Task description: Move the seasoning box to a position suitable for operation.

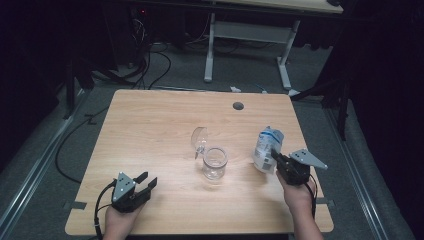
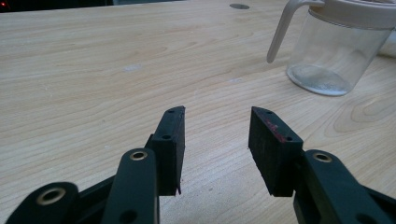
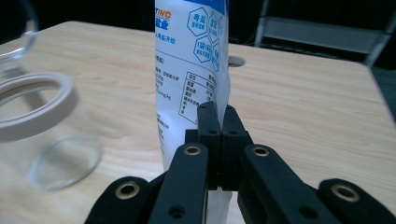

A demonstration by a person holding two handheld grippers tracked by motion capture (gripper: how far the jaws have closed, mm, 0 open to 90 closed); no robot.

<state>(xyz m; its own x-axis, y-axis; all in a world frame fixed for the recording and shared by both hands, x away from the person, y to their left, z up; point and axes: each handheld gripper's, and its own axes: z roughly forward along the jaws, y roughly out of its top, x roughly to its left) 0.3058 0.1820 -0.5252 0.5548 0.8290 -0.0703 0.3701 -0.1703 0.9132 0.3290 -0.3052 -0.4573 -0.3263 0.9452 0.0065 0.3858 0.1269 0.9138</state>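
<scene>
Two grippers working: right gripper (image 3: pixel 219 140) is pinching the white-and-blue printed plastic pouch (image 1: pixel 267 148) upright beside the clear glass jar (image 1: pixel 215 163), probably for pouring; left gripper (image 2: pixel 217 149), jaws spread and empty, is waiting nearby.

Both grippers are matte black. The left gripper (image 1: pixel 146 182) carries a grey three-cornered plate and trails a black cable beside the wrist; its jaws end in thick black rubber blocks with small screw holes. The right gripper (image 1: pixel 274 155) has the same grey plate. Brass-ringed pivots mark the black linkage arms.
</scene>
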